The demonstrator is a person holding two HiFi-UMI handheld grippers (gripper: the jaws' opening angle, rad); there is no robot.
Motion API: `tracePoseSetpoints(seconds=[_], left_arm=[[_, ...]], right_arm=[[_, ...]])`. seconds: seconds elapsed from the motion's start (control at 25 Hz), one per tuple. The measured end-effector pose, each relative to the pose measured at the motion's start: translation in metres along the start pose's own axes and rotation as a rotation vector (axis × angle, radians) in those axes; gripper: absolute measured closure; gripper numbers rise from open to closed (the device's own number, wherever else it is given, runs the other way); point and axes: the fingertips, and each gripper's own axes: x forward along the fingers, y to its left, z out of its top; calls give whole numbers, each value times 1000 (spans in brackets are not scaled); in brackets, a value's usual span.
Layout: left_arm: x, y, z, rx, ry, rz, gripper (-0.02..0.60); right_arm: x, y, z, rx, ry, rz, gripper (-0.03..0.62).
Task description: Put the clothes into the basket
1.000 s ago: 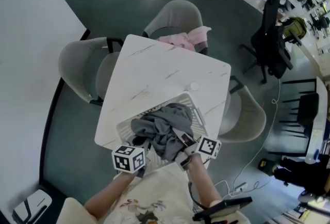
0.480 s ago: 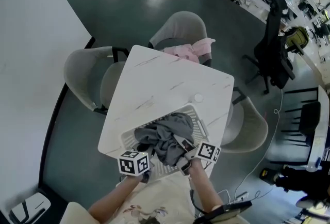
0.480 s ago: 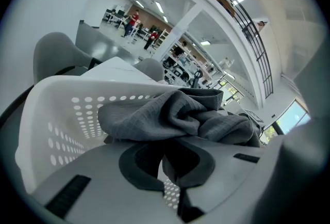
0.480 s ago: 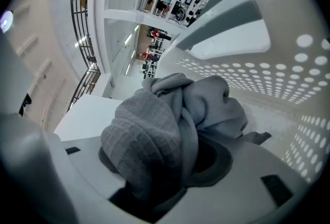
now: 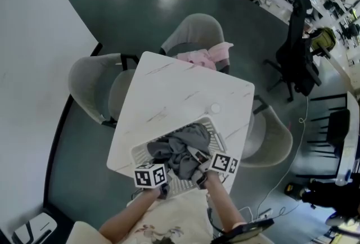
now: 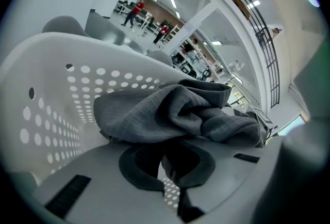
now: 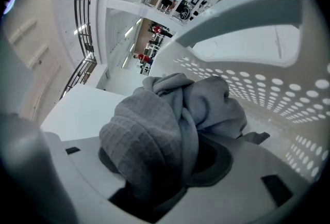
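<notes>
Down inside the white perforated plastic basket (image 5: pixel 216 126) on the white marble-look table (image 5: pixel 169 88), left gripper (image 6: pixel 166 163) and right gripper (image 7: pixel 160 166) jaws both pinch the crumpled grey garment (image 5: pixel 181 150). Best: push low, release together, lift straight to avoid snagging.

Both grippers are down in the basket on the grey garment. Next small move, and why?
Probably open both jaws: the left gripper and right gripper each clamp the grey garment, which already lies inside the white basket. Pink clothes wait on the chair.
</notes>
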Motion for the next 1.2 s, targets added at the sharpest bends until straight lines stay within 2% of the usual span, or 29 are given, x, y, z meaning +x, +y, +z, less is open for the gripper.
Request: tracePoseSetpoints(seconds=[0.32,0.68,0.88,1.2], left_arm=[[10,8,-6,-110,28,10,571],[29,26,-14,-179,66,39,569],[40,37,-24,-194,101,67,571],[46,43,-28,-244,126,68,570]], right_arm=[[9,-5,0,-25,30,-15,347],[21,-16,2,-81,55,-60,347],[31,-32,1,-163,84,-119,347],[44,-56,-1,-246,147,-219,347]])
